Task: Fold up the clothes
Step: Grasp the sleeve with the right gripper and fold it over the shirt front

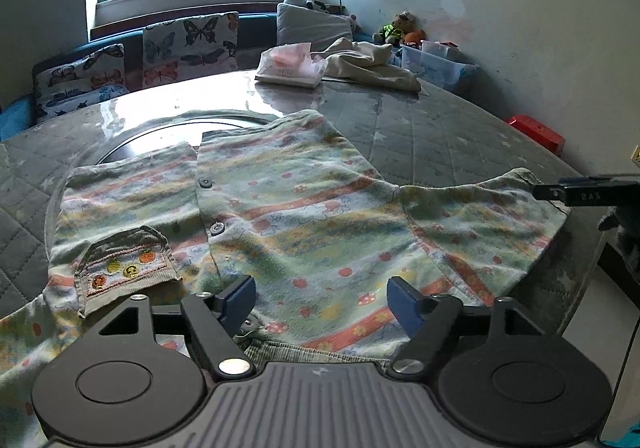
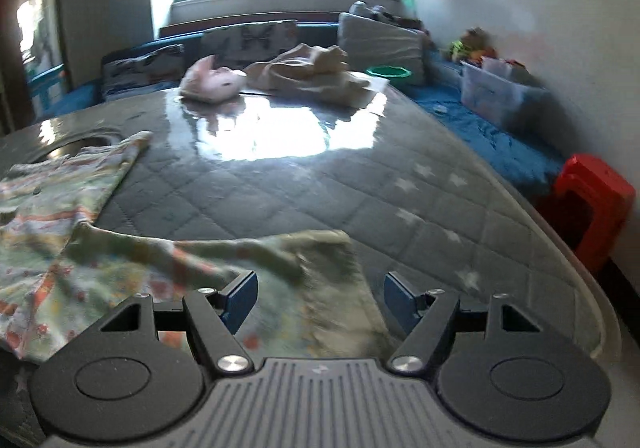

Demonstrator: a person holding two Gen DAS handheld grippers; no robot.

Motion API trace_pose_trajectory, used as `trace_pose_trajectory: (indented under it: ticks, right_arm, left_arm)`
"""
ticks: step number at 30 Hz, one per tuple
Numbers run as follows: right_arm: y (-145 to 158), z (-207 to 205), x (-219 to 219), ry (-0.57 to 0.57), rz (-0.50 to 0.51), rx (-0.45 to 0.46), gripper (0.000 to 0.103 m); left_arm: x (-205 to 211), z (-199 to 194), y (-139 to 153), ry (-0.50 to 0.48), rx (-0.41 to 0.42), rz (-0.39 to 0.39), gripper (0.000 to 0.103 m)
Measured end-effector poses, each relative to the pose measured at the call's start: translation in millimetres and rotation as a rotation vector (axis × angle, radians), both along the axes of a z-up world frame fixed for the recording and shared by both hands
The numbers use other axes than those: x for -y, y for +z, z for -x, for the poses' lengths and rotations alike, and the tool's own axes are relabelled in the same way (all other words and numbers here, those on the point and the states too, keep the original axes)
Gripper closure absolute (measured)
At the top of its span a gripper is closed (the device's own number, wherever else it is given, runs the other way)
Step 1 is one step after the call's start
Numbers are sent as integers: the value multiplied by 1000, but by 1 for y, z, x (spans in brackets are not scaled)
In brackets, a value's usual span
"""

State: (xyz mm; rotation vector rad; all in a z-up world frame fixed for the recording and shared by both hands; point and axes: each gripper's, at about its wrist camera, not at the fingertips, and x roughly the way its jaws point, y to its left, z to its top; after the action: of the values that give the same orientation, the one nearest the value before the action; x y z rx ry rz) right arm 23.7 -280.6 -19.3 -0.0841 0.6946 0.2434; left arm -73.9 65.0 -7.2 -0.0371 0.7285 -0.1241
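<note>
A small striped cardigan [image 1: 296,216] with fruit prints, dark buttons and an embroidered pocket [image 1: 128,268] lies spread, front up, on the round table [image 1: 440,128]. My left gripper [image 1: 322,302] hovers open over its near hem, nothing between the blue pads. The cardigan's right sleeve [image 1: 480,224] stretches toward the table's right edge, where the tip of the other gripper [image 1: 576,193] shows. In the right wrist view that sleeve [image 2: 248,256] lies blurred under my right gripper [image 2: 320,300], which stands open just above the cuff.
At the far side of the table are a pink tissue pack [image 1: 290,66] and a crumpled beige garment [image 1: 372,62]. A bench with butterfly cushions [image 1: 188,44], a clear storage bin [image 1: 436,66] and a red stool [image 2: 592,200] stand beyond the table's rim.
</note>
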Motion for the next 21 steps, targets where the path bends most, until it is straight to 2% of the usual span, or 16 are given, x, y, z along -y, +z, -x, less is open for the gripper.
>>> trace_pose_trajectory:
  ticks: [9, 14, 17, 21]
  right_arm:
    - [-7, 9, 10, -19, -36, -37, 46]
    - [-3, 9, 9, -17, -61, -47, 74]
    - [0, 9, 7, -5, -93, -52, 84]
    - [14, 12, -2, 31, -140, -23, 91]
  left_arm:
    - [9, 0, 1, -12, 3, -10, 19]
    - [10, 1, 0, -16, 6, -5, 18]
    - [11, 2, -1, -16, 3, -1, 18]
    - [9, 5, -4, -10, -4, 2, 17]
